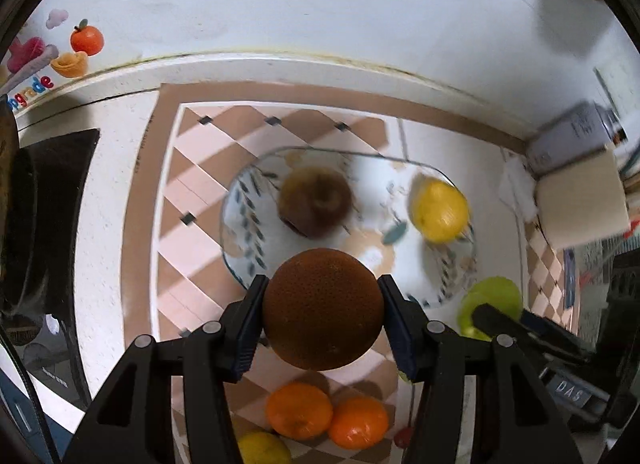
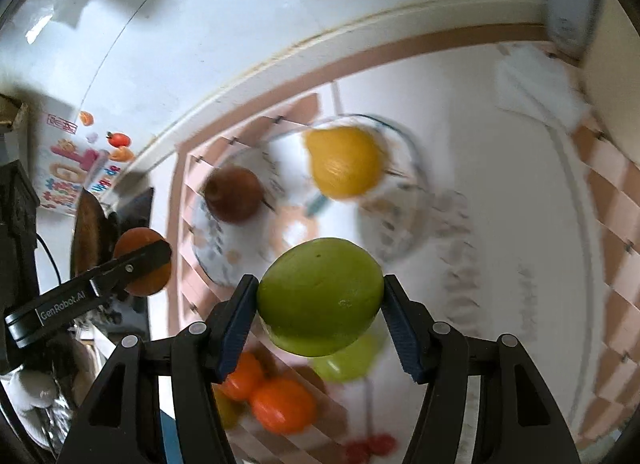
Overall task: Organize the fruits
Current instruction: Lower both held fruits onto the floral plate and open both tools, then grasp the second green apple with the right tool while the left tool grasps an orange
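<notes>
My left gripper (image 1: 322, 310) is shut on a dark orange (image 1: 322, 310) and holds it above the near edge of a clear glass plate (image 1: 248, 223). The plate holds a brown apple (image 1: 315, 201) and a yellow lemon (image 1: 440, 209). My right gripper (image 2: 320, 298) is shut on a green apple (image 2: 320, 298), held above the plate's (image 2: 400, 232) near side; the brown apple (image 2: 234, 193) and lemon (image 2: 344, 161) lie beyond it. The right gripper with its green apple (image 1: 494, 300) shows at right in the left wrist view.
Two oranges (image 1: 326, 416) and a yellow fruit (image 1: 264, 448) lie on the counter below my left gripper. Another green fruit (image 2: 348, 360) and small red fruits (image 2: 370, 446) lie below my right gripper. A box (image 1: 580, 199) stands at right, a dark stove (image 1: 52, 203) at left.
</notes>
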The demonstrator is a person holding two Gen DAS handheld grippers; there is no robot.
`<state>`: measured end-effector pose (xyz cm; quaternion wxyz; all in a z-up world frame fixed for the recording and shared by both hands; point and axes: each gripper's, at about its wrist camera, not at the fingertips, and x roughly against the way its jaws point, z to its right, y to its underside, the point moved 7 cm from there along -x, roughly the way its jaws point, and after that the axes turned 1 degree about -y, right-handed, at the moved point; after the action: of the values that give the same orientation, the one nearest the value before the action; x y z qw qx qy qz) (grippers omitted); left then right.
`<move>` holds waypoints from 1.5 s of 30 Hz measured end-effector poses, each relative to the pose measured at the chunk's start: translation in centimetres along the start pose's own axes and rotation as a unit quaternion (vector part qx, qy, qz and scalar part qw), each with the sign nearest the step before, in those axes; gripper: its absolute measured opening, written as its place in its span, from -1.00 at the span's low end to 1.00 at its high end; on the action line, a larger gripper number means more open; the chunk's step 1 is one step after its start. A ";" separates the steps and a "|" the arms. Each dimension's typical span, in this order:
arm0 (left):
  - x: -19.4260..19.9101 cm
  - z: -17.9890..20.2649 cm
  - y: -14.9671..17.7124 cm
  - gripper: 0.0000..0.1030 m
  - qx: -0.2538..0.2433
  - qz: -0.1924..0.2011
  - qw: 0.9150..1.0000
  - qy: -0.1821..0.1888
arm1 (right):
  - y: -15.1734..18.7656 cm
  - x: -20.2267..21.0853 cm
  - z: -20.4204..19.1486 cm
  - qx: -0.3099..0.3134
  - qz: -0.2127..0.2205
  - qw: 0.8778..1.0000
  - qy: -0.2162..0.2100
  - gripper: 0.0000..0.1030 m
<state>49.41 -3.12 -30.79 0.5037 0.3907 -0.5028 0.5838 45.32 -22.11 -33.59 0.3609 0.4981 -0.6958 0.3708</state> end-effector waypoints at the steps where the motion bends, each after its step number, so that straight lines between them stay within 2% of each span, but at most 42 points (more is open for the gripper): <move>1: -0.9 -0.3 -0.5 0.01 0.006 -0.008 1.000 0.001 | -0.4 -0.7 -0.5 0.001 -0.005 1.000 -0.006 0.26; 9: -6.3 -2.7 -1.3 0.01 0.049 -0.078 0.996 0.014 | -1.4 -8.7 -4.2 0.009 -0.049 0.997 -0.052 0.26; 15: -8.0 -3.4 -1.4 0.02 0.063 -0.100 0.993 0.007 | -1.0 -11.7 -6.3 0.058 -0.062 0.996 -0.036 0.26; 18: -8.9 -3.4 -0.9 0.02 0.061 -0.114 0.992 0.006 | -0.8 -12.5 -6.5 0.064 -0.078 0.994 -0.035 0.28; 20: -9.2 -3.5 -0.7 0.09 0.058 -0.117 0.991 0.004 | -0.6 -12.9 -6.6 0.068 -0.088 0.993 -0.038 0.40; 21: -9.1 -3.5 -0.7 0.11 0.059 -0.112 0.992 0.008 | -0.5 -12.9 -6.6 0.070 -0.091 0.992 -0.042 0.49; 23: -9.0 -3.2 -0.8 0.42 0.062 -0.107 0.992 0.016 | -0.3 -12.7 -6.6 0.082 -0.091 0.992 -0.030 0.58; 25: -8.6 -3.2 -1.0 0.67 0.055 -0.101 0.993 0.003 | -0.2 -12.3 -6.5 0.092 -0.091 0.992 -0.016 0.59; 28: -7.4 -3.3 -1.1 0.67 0.042 -0.084 0.995 -0.019 | -0.2 -10.8 -5.8 0.102 -0.081 0.991 0.015 0.78; 29: -6.9 -3.3 -1.1 0.68 0.040 -0.078 0.996 -0.026 | -0.1 -10.1 -5.4 0.110 -0.073 0.990 0.042 0.83; 32: -5.6 -3.6 -0.7 0.68 0.032 -0.055 0.996 -0.055 | 0.0 -8.2 -4.1 0.123 -0.052 0.985 0.113 0.83; 36: -3.7 -4.0 0.6 0.68 0.026 -0.029 0.996 -0.082 | 0.1 -5.4 -2.3 0.118 -0.030 0.978 0.167 0.84; 40: -1.5 -4.0 2.8 0.68 0.018 0.002 0.995 -0.094 | 0.6 -2.5 -1.4 0.112 -0.007 0.975 0.190 0.84; 45: 1.4 -2.7 4.9 0.68 0.001 0.040 0.994 -0.102 | 1.6 1.0 -2.2 0.108 0.022 0.976 0.185 0.84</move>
<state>44.51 -0.17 -30.86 0.4253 0.4283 -0.5663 0.5613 43.78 -20.25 -31.93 0.4195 0.4415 -0.5833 0.5374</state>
